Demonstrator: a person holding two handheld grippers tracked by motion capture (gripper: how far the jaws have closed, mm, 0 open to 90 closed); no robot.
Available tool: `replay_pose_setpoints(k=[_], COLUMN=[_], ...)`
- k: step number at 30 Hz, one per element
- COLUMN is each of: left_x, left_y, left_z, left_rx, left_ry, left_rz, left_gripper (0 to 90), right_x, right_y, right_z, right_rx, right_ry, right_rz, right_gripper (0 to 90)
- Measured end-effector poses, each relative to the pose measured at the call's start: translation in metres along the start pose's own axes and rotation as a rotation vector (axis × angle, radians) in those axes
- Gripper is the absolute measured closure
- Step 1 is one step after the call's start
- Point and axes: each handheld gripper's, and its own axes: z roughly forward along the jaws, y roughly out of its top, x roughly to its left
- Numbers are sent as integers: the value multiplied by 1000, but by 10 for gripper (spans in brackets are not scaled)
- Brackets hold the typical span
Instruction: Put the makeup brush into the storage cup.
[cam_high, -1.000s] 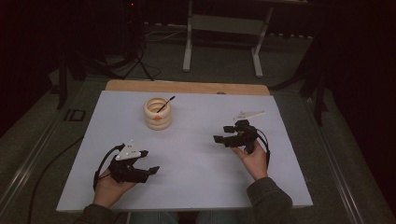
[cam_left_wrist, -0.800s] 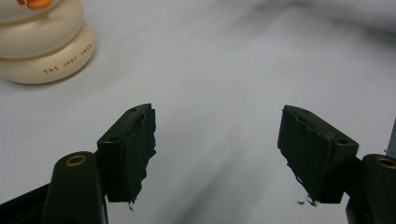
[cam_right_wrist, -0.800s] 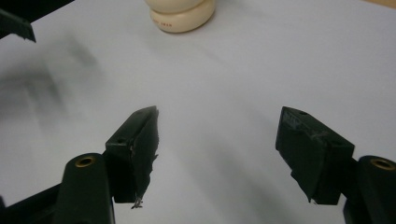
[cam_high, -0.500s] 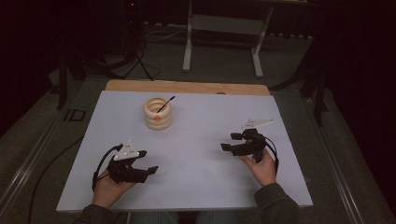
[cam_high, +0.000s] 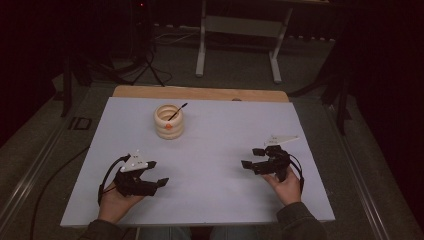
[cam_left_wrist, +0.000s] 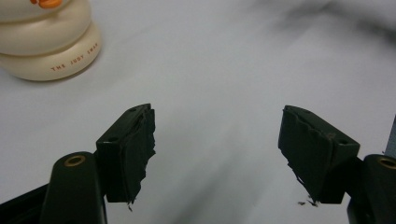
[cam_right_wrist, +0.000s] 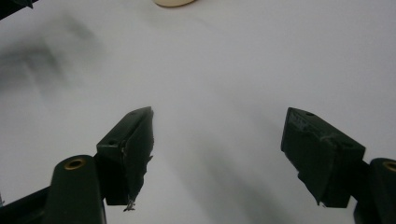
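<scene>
A recording studio or lab set-up is suggested rather than a home. A table (cam_high: 240, 130) covered with a plain pale sheet is placed in the middle of the frame, with a strip of bare wood left uncovered along its far edge. The surroundings are kept dark. A grey carpeted floor (cam_high: 240, 65) is seen around the table, and cables (cam_high: 165, 37) are trailed across it in the upper left of the frame. The legs of a tripod stand (cam_high: 145, 67) are seen there too, and a white metal frame (cam_high: 237, 47) is set at the upper middle.
</scene>
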Motion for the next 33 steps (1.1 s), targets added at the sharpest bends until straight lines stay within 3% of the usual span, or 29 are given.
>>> replay_pose_setpoints(k=[19,27,33], left_x=[0,-1,-1], left_y=[-3,-4,-4], left_z=[-1,0,1], left_rx=[2,1,9], left_ry=[-3,-9,-10], left_rz=[-7,-11,-8], left_gripper=[274,273,271], right_x=[2,1,5], right_y=[-33,-41,-49], right_z=[-12,-21,-20], right_rx=[-8,-48,-34], right_ry=[-37,-33,-32], right_rz=[18,45,51], right_gripper=[194,193,191])
